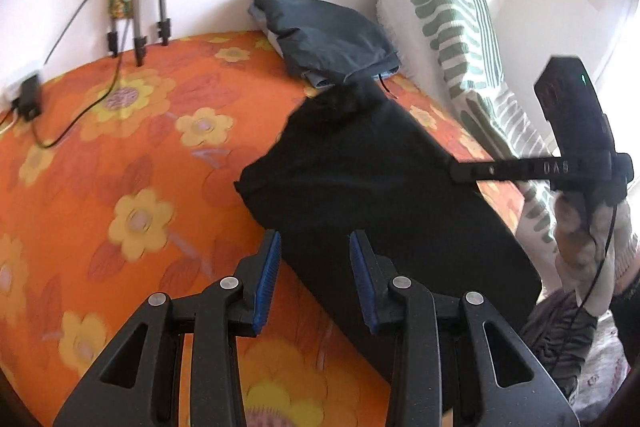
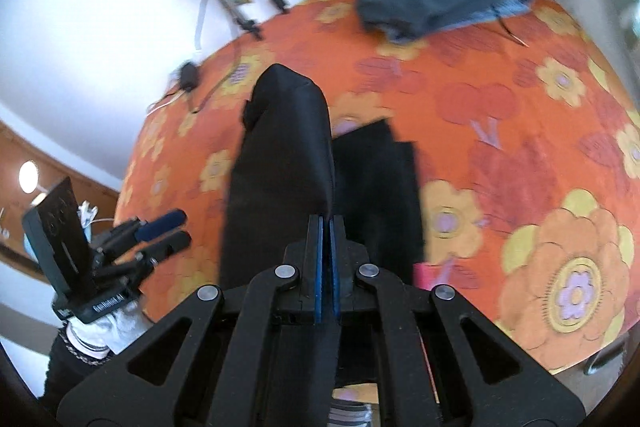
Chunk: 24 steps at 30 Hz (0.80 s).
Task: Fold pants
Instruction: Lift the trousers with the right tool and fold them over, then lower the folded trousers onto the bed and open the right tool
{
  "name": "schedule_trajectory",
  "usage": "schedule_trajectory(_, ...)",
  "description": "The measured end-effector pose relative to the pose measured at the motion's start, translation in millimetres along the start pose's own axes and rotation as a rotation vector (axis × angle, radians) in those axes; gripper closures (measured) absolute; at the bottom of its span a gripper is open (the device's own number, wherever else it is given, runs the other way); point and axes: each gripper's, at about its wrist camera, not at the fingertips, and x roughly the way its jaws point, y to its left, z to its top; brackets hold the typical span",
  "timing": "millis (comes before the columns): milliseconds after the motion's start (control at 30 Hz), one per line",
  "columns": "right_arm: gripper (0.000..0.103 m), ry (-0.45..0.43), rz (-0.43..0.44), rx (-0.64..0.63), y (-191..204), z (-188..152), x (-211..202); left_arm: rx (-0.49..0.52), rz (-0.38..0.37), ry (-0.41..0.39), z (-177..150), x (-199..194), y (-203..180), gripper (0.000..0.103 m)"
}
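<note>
Black pants [image 1: 380, 187] lie partly folded on the orange flowered bed cover [image 1: 120, 147]. In the left wrist view my left gripper [image 1: 315, 237] hovers over their near left edge, its blue pads apart and nothing pinched between them. My right gripper [image 1: 454, 171] reaches in from the right to the pants' far edge. In the right wrist view my right gripper [image 2: 326, 219] is shut on a fold of the black pants [image 2: 280, 167], which rises as a hump in front of it. The left gripper [image 2: 184, 227] shows at the left, fingers apart.
A folded dark grey garment [image 1: 328, 39] lies at the back by the wall. A green patterned pillow [image 1: 448, 27] leans at the right. A charger with its cable [image 1: 28, 99] and tripod legs [image 1: 140, 27] stand at the left wall. A grey cloth [image 1: 560, 339] hangs at lower right.
</note>
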Motion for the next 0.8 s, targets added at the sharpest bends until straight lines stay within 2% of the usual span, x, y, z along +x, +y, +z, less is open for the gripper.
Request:
schedule_trajectory(167, 0.1, 0.027, -0.047, 0.04, -37.9, -1.3, 19.4, 0.037, 0.02, 0.015, 18.4, 30.4, -8.1, 0.069)
schedule_trajectory(300, 0.1, 0.044, -0.065, 0.016, -46.9, -5.9, 34.0, 0.11, 0.123, 0.049, 30.2, 63.8, -12.3, 0.069)
schedule_trajectory(467, 0.099, 0.042, -0.114, -0.038, -46.0, -5.0, 44.9, 0.142, 0.228, 0.058, 36.7, 88.1, -7.5, 0.069)
schedule_trajectory(533, 0.098, 0.032, -0.135, -0.057, -45.8, -4.1, 43.5, 0.099, 0.2, 0.048, 42.2, 83.9, -2.8, 0.069)
schedule_trajectory(600, 0.098, 0.002, -0.156, -0.084, -41.7, -5.1, 33.0, 0.105, 0.18, 0.02, 48.2, 75.9, -6.1, 0.069)
schedule_trajectory(667, 0.092, -0.038, -0.181, -0.119, -35.2, -9.6, 14.4, 0.131, 0.131, 0.001, 54.6, 70.3, -14.1, 0.069)
schedule_trajectory(700, 0.081, -0.043, -0.183, -0.132, -32.0, -12.6, 7.6, 0.148, 0.111, -0.003, 58.8, 69.1, -19.2, 0.069)
schedule_trajectory(733, 0.063, -0.043, -0.17, -0.142, -28.9, -17.8, 0.0, 0.164, 0.092, -0.005, 64.2, 69.3, -24.7, 0.069)
schedule_trajectory(767, 0.053, -0.041, -0.153, -0.147, -26.4, -24.0, -6.1, 0.174, 0.077, -0.005, 69.1, 71.0, -28.9, 0.067)
schedule_trajectory(800, 0.046, -0.033, -0.143, -0.156, -24.0, -30.7, -10.0, 0.181, 0.066, -0.003, 75.2, 74.6, -32.3, 0.06)
